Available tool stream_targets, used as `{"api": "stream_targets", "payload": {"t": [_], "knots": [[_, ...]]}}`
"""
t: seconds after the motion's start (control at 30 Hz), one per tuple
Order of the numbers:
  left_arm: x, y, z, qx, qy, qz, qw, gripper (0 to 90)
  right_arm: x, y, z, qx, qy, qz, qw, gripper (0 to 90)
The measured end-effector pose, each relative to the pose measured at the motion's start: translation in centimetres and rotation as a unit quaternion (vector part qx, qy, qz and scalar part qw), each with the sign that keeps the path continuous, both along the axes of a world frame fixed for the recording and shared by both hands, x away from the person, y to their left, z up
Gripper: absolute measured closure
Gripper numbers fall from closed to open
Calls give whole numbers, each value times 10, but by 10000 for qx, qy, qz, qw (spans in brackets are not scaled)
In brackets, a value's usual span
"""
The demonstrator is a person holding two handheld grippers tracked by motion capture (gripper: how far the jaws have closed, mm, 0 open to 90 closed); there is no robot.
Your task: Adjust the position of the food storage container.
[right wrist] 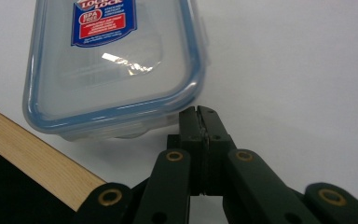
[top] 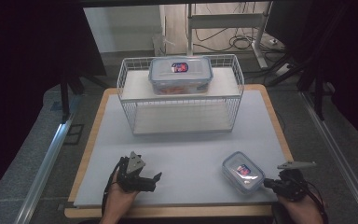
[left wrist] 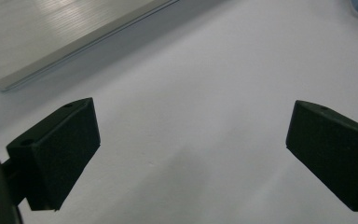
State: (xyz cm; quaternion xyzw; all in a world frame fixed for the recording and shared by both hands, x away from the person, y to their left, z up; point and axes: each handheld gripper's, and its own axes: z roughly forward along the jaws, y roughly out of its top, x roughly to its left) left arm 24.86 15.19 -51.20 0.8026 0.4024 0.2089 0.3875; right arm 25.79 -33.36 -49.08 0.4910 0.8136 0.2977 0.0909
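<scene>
A small clear lidded container [top: 243, 171] with a blue seal and a red-and-blue label lies on the white mat near the front right. In the right gripper view the container [right wrist: 116, 65] fills the upper left. My right gripper [top: 266, 183] [right wrist: 199, 111] is shut, jaws pressed together with nothing between them, and its tips touch or almost touch the container's near corner. My left gripper [top: 152, 181] [left wrist: 191, 135] hovers low over the bare mat at the front left. It is open, its jaws wide apart and empty.
A white wire rack [top: 182, 95] stands at the back of the mat, with a larger lidded container [top: 181, 73] on its top shelf. Its lower shelf [left wrist: 51, 37] shows in the left gripper view. The table's wooden edge [right wrist: 32, 158] runs close beside the small container.
</scene>
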Motion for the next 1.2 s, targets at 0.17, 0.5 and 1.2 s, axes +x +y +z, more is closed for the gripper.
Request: {"api": "stream_targets", "payload": {"t": [0.17,0.5,1.2], "knots": [[1,-1,-1,12,24,-43,10000,26,11,4,-2,17,-57,-23,10000,897],[2,-2,-1,34,43,-60,10000,28,54,20,-4,15,-29,48,10000,897],[2,-1,-2,55,88,-89,9999,32,98,125,-10,-108,-100,1221,9924,897]]}}
